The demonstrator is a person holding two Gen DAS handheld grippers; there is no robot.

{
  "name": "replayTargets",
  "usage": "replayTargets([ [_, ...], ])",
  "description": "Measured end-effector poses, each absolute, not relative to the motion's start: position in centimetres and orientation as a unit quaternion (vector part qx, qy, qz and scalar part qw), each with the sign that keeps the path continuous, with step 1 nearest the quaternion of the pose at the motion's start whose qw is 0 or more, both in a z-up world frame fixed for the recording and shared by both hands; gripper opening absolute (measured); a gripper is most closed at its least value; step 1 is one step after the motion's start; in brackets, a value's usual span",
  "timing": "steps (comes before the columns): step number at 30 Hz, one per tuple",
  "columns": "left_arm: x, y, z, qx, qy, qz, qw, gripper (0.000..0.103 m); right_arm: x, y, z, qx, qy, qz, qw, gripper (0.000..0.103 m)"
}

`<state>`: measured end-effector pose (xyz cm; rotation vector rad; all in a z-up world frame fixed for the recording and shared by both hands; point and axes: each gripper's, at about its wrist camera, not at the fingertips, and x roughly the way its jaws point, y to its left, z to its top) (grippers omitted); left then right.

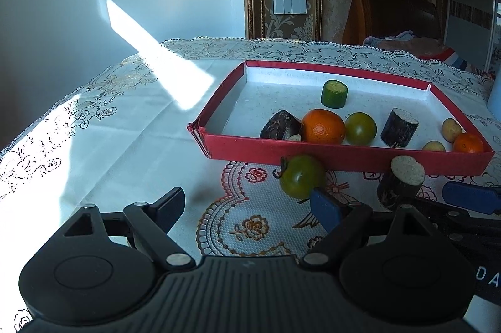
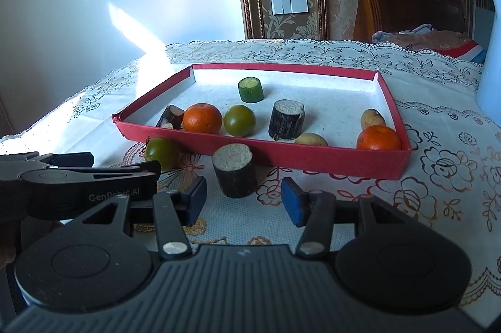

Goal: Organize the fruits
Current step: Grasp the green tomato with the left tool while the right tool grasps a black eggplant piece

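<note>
A red tray point(image 2: 313, 157) holds two oranges point(image 2: 202, 117), a green tomato point(image 2: 239, 120), a green cut piece point(image 2: 250, 89), dark cane pieces point(image 2: 286, 119) and small yellow fruits point(image 2: 372, 117). In front of the tray, on the cloth, lie another green tomato point(image 1: 300, 176) and a dark cane piece point(image 2: 235, 173). My left gripper point(image 1: 247, 207) stands open and empty, and the tomato sits just beyond its right fingertip. My right gripper point(image 2: 244, 201) is open, with the cane piece just ahead of its fingers and untouched.
A lace tablecloth point(image 1: 109, 129) covers the table, which ends at the left against a white wall. A white jug point(image 2: 491, 67) stands at the right edge. The left gripper's body point(image 2: 84, 176) lies close beside the right one. A bed headboard point(image 2: 407, 4) stands behind the table.
</note>
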<state>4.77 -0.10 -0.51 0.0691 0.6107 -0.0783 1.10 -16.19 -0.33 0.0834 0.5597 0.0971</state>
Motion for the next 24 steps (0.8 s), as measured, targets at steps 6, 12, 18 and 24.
replayTargets([
  [6, 5.4, -0.1, -0.7, 0.037, 0.315, -0.048, 0.947, 0.087, 1.9, -15.7, -0.4, 0.034, 0.284, 0.044, 0.957, 0.048],
  [12, 6.0, 0.0, -0.7, 0.041, 0.320, -0.059, 0.945, 0.088, 2.7, -15.6, -0.6, 0.039, 0.294, 0.040, 0.954, 0.045],
  [18, 6.3, 0.1, -0.8, 0.048, 0.322, -0.070, 0.943, 0.088, 3.2, -15.2, -0.8, 0.035, 0.303, 0.043, 0.952, 0.034],
  [24, 6.4, 0.2, -0.8, 0.049, 0.323, -0.072, 0.943, 0.088, 3.6, -15.3, -0.7, 0.037, 0.302, 0.044, 0.952, 0.034],
])
